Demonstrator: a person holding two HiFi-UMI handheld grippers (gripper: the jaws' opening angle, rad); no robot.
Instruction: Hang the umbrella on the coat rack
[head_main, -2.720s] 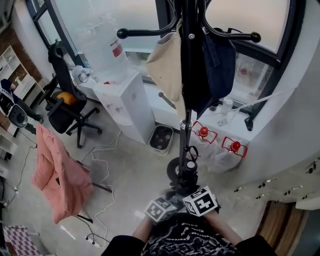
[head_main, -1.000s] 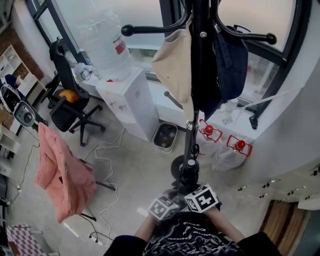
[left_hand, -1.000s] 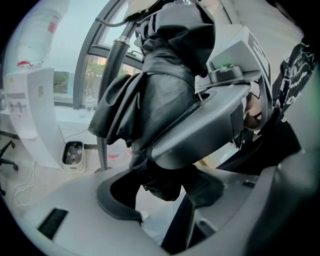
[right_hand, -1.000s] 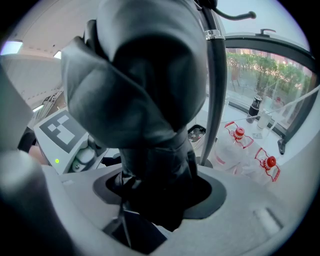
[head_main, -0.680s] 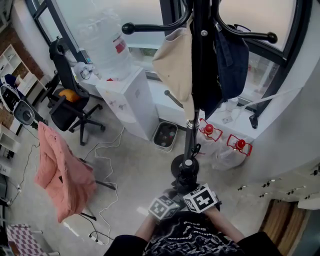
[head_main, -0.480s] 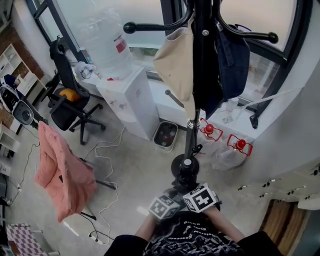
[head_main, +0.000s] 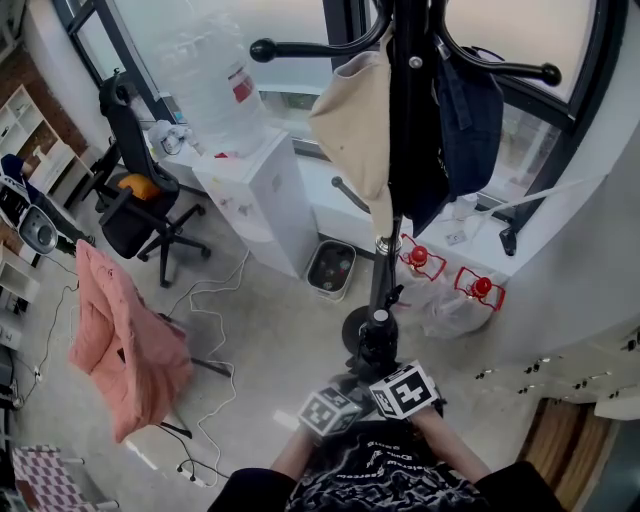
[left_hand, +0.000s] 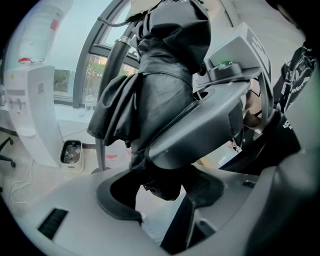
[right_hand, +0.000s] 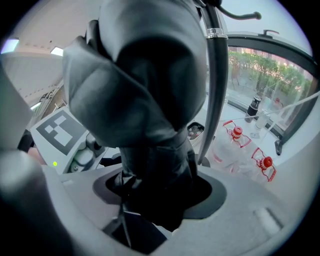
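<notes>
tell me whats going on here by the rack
A person holds a folded black umbrella upright, with the left gripper and the right gripper both clamped on it. They stand at the coat rack, which already carries a beige bag and dark clothing. The umbrella is not hung up yet.

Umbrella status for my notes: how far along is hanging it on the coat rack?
Done: the umbrella is folded and off the floor. In hand: left gripper and right gripper both clamp it, low beside the coat rack pole. Left: hanging it on a free hook.
</notes>
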